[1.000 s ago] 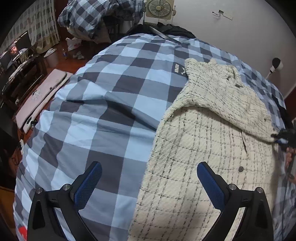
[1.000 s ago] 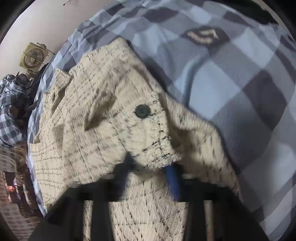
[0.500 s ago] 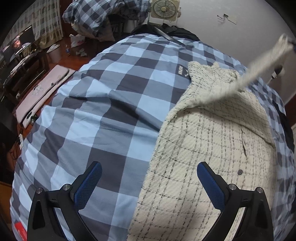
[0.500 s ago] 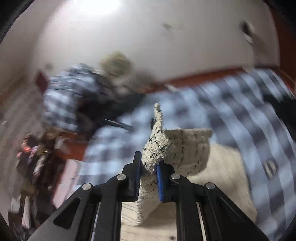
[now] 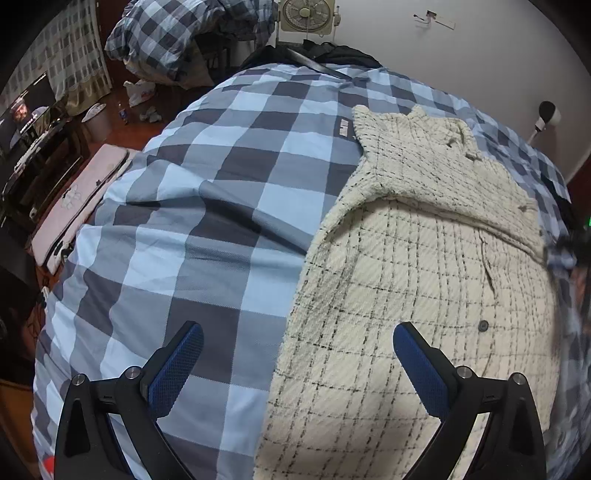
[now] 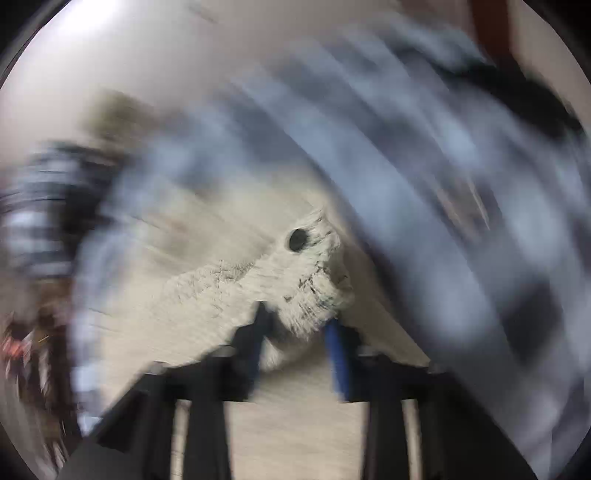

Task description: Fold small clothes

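A cream jacket with a black check (image 5: 424,295) lies on the right half of the blue checked duvet (image 5: 221,184). Its sleeve (image 5: 443,177) is folded across the upper body, cuff toward the right edge. My left gripper (image 5: 297,328) hovers open and wide over the jacket's near left edge, holding nothing. The right wrist view is heavily blurred by motion. There the sleeve cuff (image 6: 314,280) with a dark button (image 6: 297,239) sits between the blue pads of my right gripper (image 6: 297,332). Its jaws are opening and a gap shows beside the cloth.
A box fan (image 5: 306,14) and a heap of checked bedding (image 5: 177,33) stand beyond the bed's far end. A pink cushion (image 5: 81,192) and a lit screen (image 5: 26,110) are on the floor side at left. A white wall (image 5: 480,55) runs along the right.
Half a second ago the right gripper held the sleeve cuff up in the air. The sleeve now lies folded across the jacket, and the right jaws stand wider. The left gripper has stayed put.
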Motion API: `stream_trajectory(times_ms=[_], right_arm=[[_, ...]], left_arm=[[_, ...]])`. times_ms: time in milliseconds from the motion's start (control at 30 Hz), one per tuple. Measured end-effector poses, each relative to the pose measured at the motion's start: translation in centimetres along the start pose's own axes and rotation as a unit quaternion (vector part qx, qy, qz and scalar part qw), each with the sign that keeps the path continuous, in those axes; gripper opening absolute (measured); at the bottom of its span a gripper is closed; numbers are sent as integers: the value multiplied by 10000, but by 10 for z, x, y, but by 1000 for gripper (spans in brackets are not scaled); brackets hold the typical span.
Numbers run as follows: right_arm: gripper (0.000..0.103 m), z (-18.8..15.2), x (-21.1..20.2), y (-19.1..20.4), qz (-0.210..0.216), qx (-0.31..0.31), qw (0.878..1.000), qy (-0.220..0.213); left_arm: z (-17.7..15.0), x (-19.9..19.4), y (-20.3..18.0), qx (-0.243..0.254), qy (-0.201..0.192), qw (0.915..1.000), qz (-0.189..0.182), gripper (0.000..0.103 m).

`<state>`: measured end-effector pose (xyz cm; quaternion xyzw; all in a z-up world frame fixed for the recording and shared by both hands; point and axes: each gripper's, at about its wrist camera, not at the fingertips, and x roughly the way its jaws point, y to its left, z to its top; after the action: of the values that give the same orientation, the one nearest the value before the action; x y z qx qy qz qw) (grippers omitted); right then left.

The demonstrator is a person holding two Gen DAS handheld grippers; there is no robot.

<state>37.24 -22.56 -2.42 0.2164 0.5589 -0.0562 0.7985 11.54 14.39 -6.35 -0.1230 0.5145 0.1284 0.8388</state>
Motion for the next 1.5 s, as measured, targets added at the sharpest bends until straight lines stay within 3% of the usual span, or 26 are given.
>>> stream_trajectory(times_ms=[33, 67, 100, 200, 267, 300, 367, 467, 533, 633, 733, 833, 867, 933, 1033, 1167, 1300, 1500], right_arm=[[38, -6, 15, -19, -135, 241, 9992, 289], [39, -12, 17, -35, 71, 384, 9990, 219], [41, -16, 8, -49, 391, 441, 9982, -88], [56, -7, -22, -67, 127, 763, 9949, -644], [59, 1, -46, -66, 311, 731, 9919, -995], [68, 1, -49, -65, 275, 681, 9917, -1058], [75, 6, -52, -45, 118, 466, 9926, -1116], [75, 0, -39, -2, -115, -277, 9938, -1073], [75, -6, -18, 30, -436, -798, 9902, -1061], [74, -12, 22, 76, -1131, -1515, 9800, -624], [76, -28, 55, 86, -1449, -1873, 9713, -227], [83, -45, 60, 85, -1808, -2235, 9556, -649], [83, -45, 56, 84, -1820, -2296, 9546, -544], [83, -42, 41, 79, -1763, -2252, 9581, -143], [83, -60, -13, 57, -1100, -1922, 9744, -397], [83, -106, -68, 19, -564, -1822, 9816, 49], [83, -163, -129, -19, -666, -1937, 9785, 247], [83, -228, -208, -37, -815, -2347, 9677, 421]], left_arm=[[0, 1, 1, -22, 11, 10000, -4, 103], [0, 1, 1, -41, 24, 10000, -1, 103], [0, 2, 1, -54, 34, 10000, -11, 103], [0, 3, -3, -30, 53, 10000, -53, 103], [0, 3, -6, 28, 45, 10000, -37, 103], [-1, 3, -7, 62, 45, 10000, -27, 103], [-2, 4, -9, 122, 56, 9999, 2, 103], [-2, 6, -8, 84, 83, 9999, 19, 103], [-2, 7, -7, 49, 111, 9999, 0, 103], [-2, 8, -9, 93, 111, 9999, 24, 103], [-2, 11, -13, 167, 132, 9998, 28, 103], [-2, 11, -15, 258, 133, 9996, 64, 103], [-2, 10, -16, 293, 109, 9995, 78, 103], [-1, 7, -18, 394, 35, 9991, 173, 103], [-1, 1, -24, 747, -87, 9964, 384, 103], [-8, -9, -35, 1284, -209, 9894, 652, 103], [-23, -26, -42, 1733, -324, 9820, 684, 103], [-48, -40, -35, 2001, -1, 9796, 198, 103]])
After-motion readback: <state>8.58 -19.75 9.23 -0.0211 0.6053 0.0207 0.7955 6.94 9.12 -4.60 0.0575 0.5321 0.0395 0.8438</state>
